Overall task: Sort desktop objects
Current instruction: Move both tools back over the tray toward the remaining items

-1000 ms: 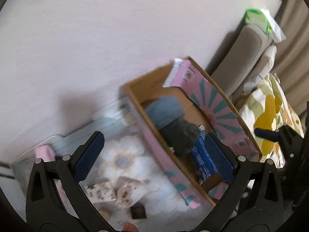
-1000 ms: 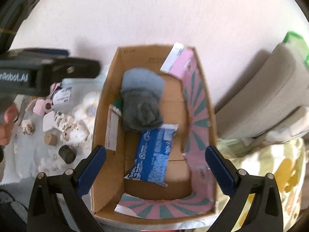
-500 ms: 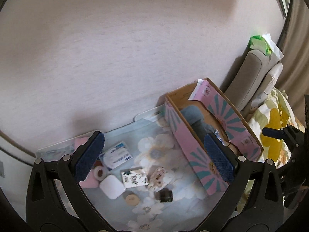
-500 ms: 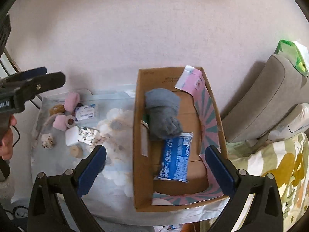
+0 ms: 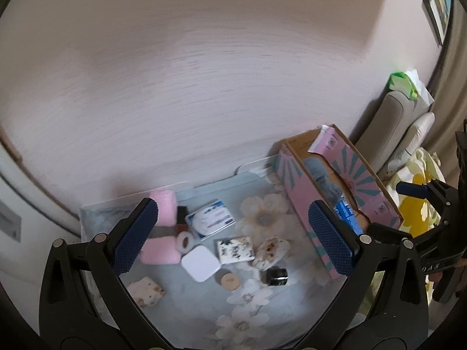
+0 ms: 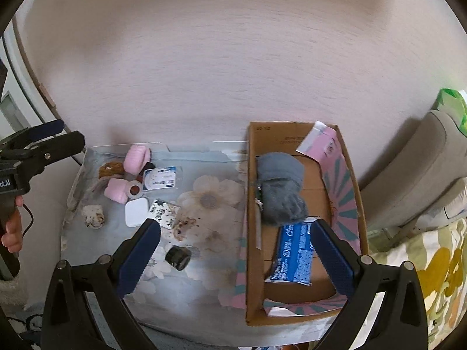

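A cardboard box point(image 6: 251, 175) with pink sunburst sides stands on the right of a floral table cover point(image 6: 210, 198). Inside it lie a grey cloth point(image 6: 280, 189) and a blue packet point(image 6: 294, 259). Left of the box lie loose items: two pink rolls point(image 5: 165, 207), a blue-white pack point(image 5: 210, 218), a white square case point(image 5: 200, 264), a patterned card point(image 5: 235, 249), a wooden disc point(image 5: 227, 279) and a black jar point(image 5: 276, 276). My left gripper point(image 5: 233, 233) hangs open high above these items. My right gripper point(image 6: 236, 250) is open, above the box's left wall, holding nothing.
A pale wall runs behind the table. A grey cushion point(image 6: 423, 169) with a green pack point(image 6: 451, 102) on top stands right of the box, and a yellow-flowered blanket point(image 6: 432, 277) lies below it. A hand point(image 6: 11, 233) holds the left gripper's handle at the far left.
Both grippers have pulled back and up from the box, so things look smaller. The left view has swung from the box to the loose items. Both stayed open.
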